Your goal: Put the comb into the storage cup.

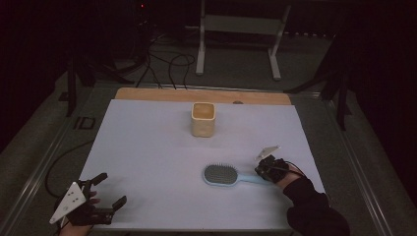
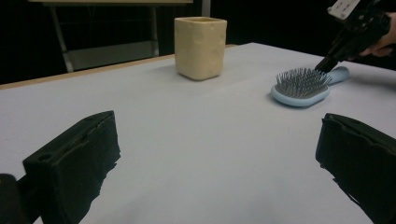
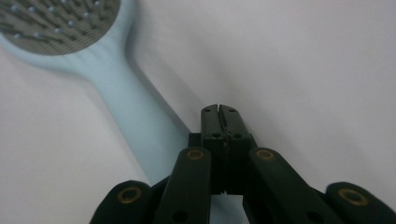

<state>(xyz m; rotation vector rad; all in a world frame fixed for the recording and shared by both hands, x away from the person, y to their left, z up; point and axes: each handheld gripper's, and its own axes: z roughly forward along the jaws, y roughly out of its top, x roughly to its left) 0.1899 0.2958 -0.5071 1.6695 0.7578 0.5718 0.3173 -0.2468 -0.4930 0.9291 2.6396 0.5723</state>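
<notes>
A light blue hairbrush (image 1: pixel 221 174) lies bristles up on the white table sheet (image 1: pixel 147 147), right of centre, with its handle pointing right. My right gripper (image 1: pixel 263 171) is at the handle's end, tilted down. In the right gripper view its jaws (image 3: pixel 218 109) are pressed together with nothing between them, and the brush handle (image 3: pixel 126 107) runs under them on the left. My left gripper (image 1: pixel 110 189) rests near the front left corner, wide open and empty. From the left gripper view (image 2: pixel 219 154) the brush (image 2: pixel 301 86) and the right gripper (image 2: pixel 322 65) show far right.
A cream square cup (image 1: pixel 203 119) stands upright toward the back centre of the sheet, also in the left gripper view (image 2: pixel 201 46). A wooden strip (image 1: pixel 147 94) edges the far side. Beyond it are a grey metal stand (image 1: pixel 241 24) and floor cables (image 1: pixel 167 64).
</notes>
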